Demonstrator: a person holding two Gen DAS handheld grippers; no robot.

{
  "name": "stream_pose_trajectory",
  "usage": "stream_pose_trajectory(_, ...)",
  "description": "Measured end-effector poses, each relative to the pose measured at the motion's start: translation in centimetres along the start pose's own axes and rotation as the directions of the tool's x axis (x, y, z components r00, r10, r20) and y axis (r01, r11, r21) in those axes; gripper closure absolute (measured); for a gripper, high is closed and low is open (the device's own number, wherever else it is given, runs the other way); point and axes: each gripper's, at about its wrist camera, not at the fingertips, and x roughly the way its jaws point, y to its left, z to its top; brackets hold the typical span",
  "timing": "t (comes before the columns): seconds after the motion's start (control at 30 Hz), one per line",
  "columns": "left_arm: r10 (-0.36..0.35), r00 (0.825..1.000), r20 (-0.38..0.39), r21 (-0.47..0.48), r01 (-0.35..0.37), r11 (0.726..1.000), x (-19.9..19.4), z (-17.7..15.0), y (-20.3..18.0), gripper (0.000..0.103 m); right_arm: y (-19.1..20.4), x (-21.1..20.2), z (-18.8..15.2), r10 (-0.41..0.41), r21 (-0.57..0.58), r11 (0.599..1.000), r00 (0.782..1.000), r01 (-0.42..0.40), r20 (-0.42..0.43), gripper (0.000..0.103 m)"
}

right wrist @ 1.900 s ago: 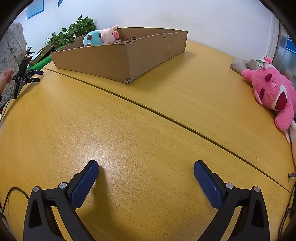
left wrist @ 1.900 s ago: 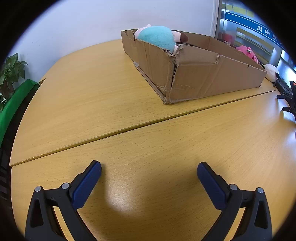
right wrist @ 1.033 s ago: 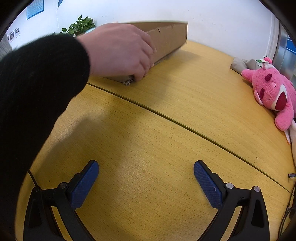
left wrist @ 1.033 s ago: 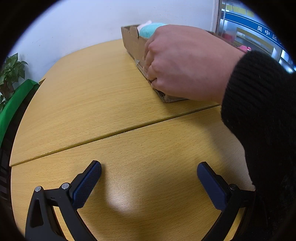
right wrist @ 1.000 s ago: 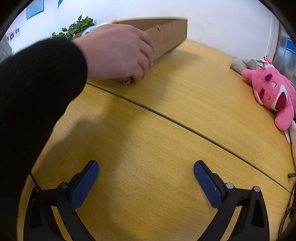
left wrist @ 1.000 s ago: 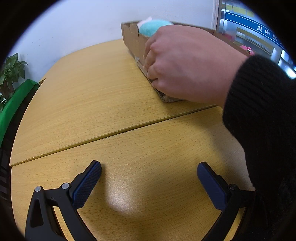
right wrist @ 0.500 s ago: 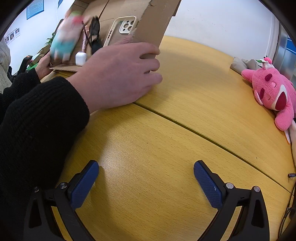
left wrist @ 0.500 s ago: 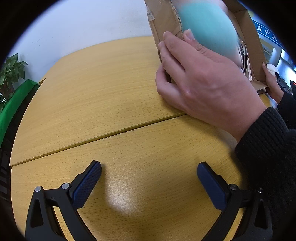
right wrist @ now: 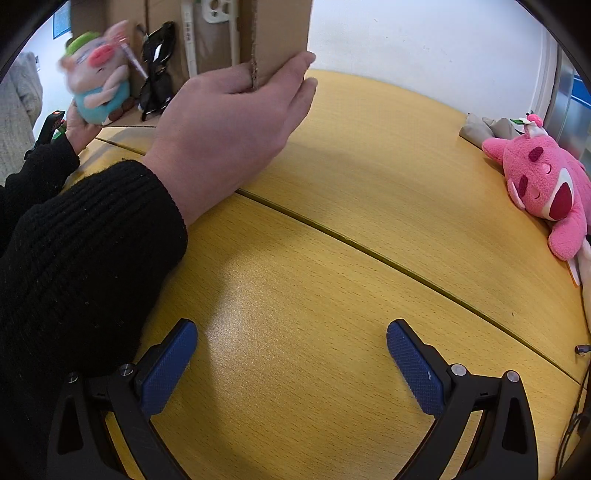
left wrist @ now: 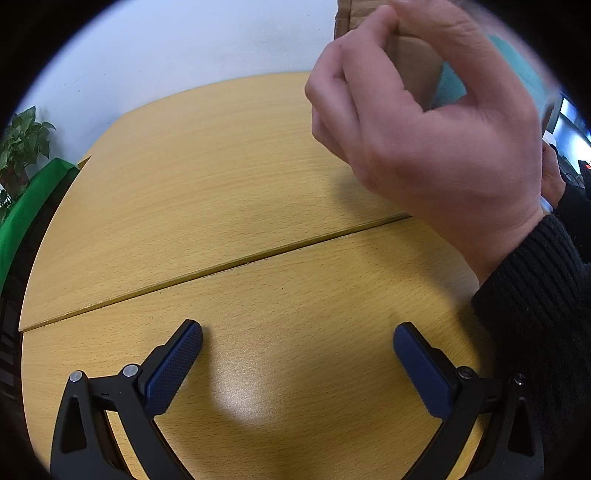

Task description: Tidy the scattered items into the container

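Both tools lie idle on the yellow wooden bench (right wrist: 369, 155): the left tool (left wrist: 297, 365) and the right tool (right wrist: 291, 363) each have their blue-padded fingers spread wide, grasping nothing. Two bare hands in black knit sleeves hold the brown cardboard box (right wrist: 273, 33) tipped steeply on its edge; the nearer hand (right wrist: 229, 122) grips its corner and the farther hand (right wrist: 79, 127) its other end. Inside the upended box, a teal-bodied pig plush (right wrist: 99, 88), blurred, a pair of black sunglasses (right wrist: 157, 70) and a pale phone case (right wrist: 218, 11) appear to be sliding toward its low side. A pink bear plush (right wrist: 543, 184) lies on the bench well apart from the box. The risk is that light, loose items tumble out unpredictably, roll off the bench edge, or land against the tools' fingers.
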Motion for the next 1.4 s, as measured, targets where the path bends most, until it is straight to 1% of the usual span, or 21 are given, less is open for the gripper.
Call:
stream_pose_trajectory(0.37,0.000,1.000,0.000,0.000,0.000,1.000,0.2,0.0,0.0,0.000,0.0,0.0,0.0,0.001,0.000,1.000,1.000,-0.001,0.000,0.000)
stream_pose_trajectory(0.83,0.000,1.000,-0.001,-0.001,0.000,1.000,1.7,-0.5,0.0,0.000,0.0,0.0,0.0,0.001,0.000,1.000,1.000,-0.001,0.001,0.000)
stream_pose_trajectory(1.4,0.000,1.000,0.000,-0.001,0.000,1.000,1.9,-0.7,0.0,0.000,0.0,-0.1,0.0,0.002,0.000,1.000,1.000,-0.002,0.001,0.000)
